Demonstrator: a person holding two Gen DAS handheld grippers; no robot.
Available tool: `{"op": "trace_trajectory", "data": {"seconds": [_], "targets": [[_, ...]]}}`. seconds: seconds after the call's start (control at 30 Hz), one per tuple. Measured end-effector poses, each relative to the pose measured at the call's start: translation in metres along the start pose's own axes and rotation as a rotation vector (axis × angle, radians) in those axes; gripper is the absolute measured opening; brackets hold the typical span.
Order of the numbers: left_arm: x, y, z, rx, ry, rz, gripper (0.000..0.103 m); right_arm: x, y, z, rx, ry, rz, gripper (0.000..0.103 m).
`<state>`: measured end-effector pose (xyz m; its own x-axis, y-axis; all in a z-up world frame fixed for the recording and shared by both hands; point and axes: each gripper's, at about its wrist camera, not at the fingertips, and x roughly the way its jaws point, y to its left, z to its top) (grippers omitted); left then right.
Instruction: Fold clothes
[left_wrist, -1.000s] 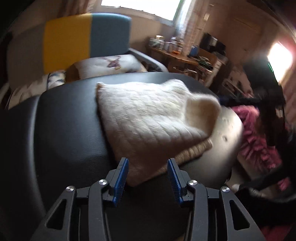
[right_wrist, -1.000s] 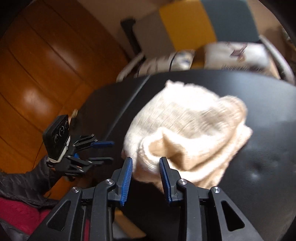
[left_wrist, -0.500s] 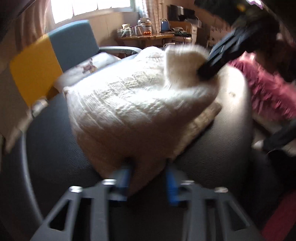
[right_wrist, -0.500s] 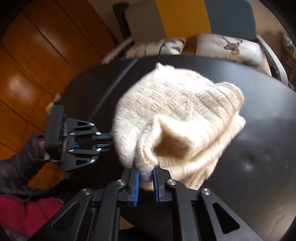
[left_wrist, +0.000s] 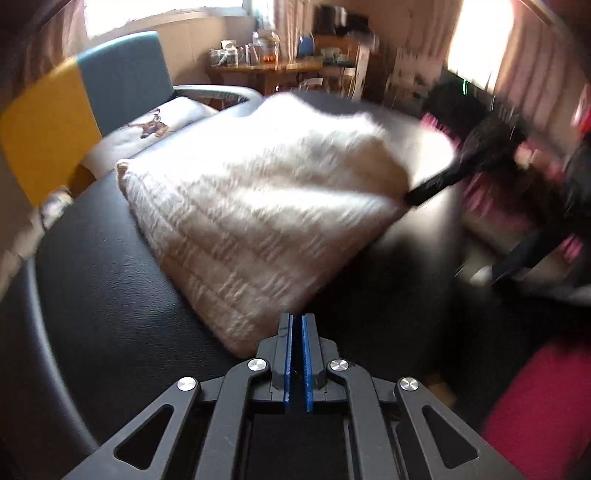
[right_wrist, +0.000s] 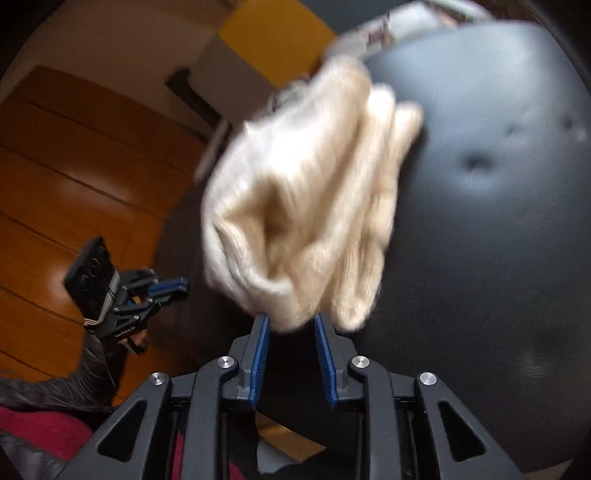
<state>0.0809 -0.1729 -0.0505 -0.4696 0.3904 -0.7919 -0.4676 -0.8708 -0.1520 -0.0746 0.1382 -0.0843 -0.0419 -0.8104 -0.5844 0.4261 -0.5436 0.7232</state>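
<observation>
**Cream knit on the black worktop, one gripper clenched, the other letting go**

A cream knitted garment (left_wrist: 258, 206) lies bunched on a round black worktop (left_wrist: 110, 314), its folds blurred in both views. In the left wrist view the left gripper (left_wrist: 296, 321) sits just in front of the garment's near edge with its blue-padded jaws clenched together; nothing shows between them, and the knit starts just beyond their tips. In the right wrist view the right gripper (right_wrist: 291, 319) is at the garment's other end. Its jaws are opening, and a fold of the knit hangs at their tips, between the pads; whether the pads touch it, the blur does not let me tell. The left gripper also shows there, at the worktop's left edge, held by a hand in a dark sleeve (right_wrist: 66, 380). Behind the worktop stands a chair (left_wrist: 122, 77) with a yellow and blue back and a printed cushion (left_wrist: 155, 127). Wooden floor (right_wrist: 74, 166) shows to the left.
</observation>
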Motion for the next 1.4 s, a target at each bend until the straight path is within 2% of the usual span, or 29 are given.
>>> {"op": "trace_trajectory", "data": {"seconds": [0.07, 0.13, 0.23, 0.3, 0.47, 0.53, 0.57, 0.63, 0.67, 0.77, 0.9, 0.93, 1.03, 1.13, 1.23, 1.4], "targets": [[-0.011, 0.006, 0.009, -0.047, -0.048, -0.041, 0.005, -0.017, -0.001, 0.007, 0.036, -0.105, 0.052, 0.03], [-0.015, 0.006, 0.021, -0.066, -0.087, -0.071, 0.006, -0.011, -0.009, 0.018, 0.083, -0.156, 0.057, 0.033], [-0.003, 0.005, 0.043, -0.068, -0.103, -0.073, 0.006, 0.003, -0.023, 0.036, 0.155, -0.221, 0.053, 0.034], [0.009, -0.001, 0.053, -0.063, -0.094, -0.074, 0.006, 0.014, -0.033, 0.052, 0.207, -0.239, 0.061, 0.035], [0.039, -0.014, 0.073, -0.056, -0.085, -0.118, 0.006, 0.052, -0.047, 0.08, 0.272, -0.22, 0.065, 0.035], [0.05, -0.018, 0.079, -0.059, -0.081, -0.132, 0.006, 0.056, -0.044, 0.086, 0.214, -0.207, 0.019, 0.033], [0.054, -0.02, 0.079, -0.064, -0.084, -0.143, 0.006, 0.057, -0.043, 0.09, 0.181, -0.2, -0.007, 0.023], [0.059, -0.027, 0.08, -0.073, -0.091, -0.165, 0.006, 0.053, -0.028, 0.093, 0.087, -0.164, -0.087, 0.014], [0.063, -0.029, 0.083, -0.072, -0.091, -0.173, 0.006, 0.05, -0.02, 0.095, 0.027, -0.159, -0.118, 0.012], [0.078, -0.041, 0.091, -0.027, -0.07, -0.18, 0.006, 0.034, 0.005, 0.101, -0.111, -0.215, -0.194, 0.011], [0.101, -0.059, 0.094, 0.031, -0.005, -0.207, 0.008, 0.057, -0.026, 0.098, -0.109, -0.129, -0.366, 0.011], [0.107, -0.062, 0.093, 0.03, 0.011, -0.224, 0.008, 0.063, -0.038, 0.095, -0.085, -0.114, -0.357, 0.011], [0.121, -0.07, 0.091, 0.059, 0.047, -0.206, 0.009, 0.06, -0.062, 0.089, 0.006, -0.157, -0.247, 0.012], [0.111, -0.063, 0.097, 0.004, 0.031, -0.25, 0.009, 0.052, -0.074, 0.086, 0.055, -0.169, -0.174, 0.014], [0.095, -0.054, 0.105, -0.056, -0.005, -0.293, 0.009, 0.032, -0.072, 0.086, 0.053, -0.204, -0.146, 0.02], [0.058, -0.027, 0.12, -0.134, -0.12, -0.248, 0.013, -0.005, -0.04, 0.07, -0.069, -0.267, -0.113, 0.022]]}}
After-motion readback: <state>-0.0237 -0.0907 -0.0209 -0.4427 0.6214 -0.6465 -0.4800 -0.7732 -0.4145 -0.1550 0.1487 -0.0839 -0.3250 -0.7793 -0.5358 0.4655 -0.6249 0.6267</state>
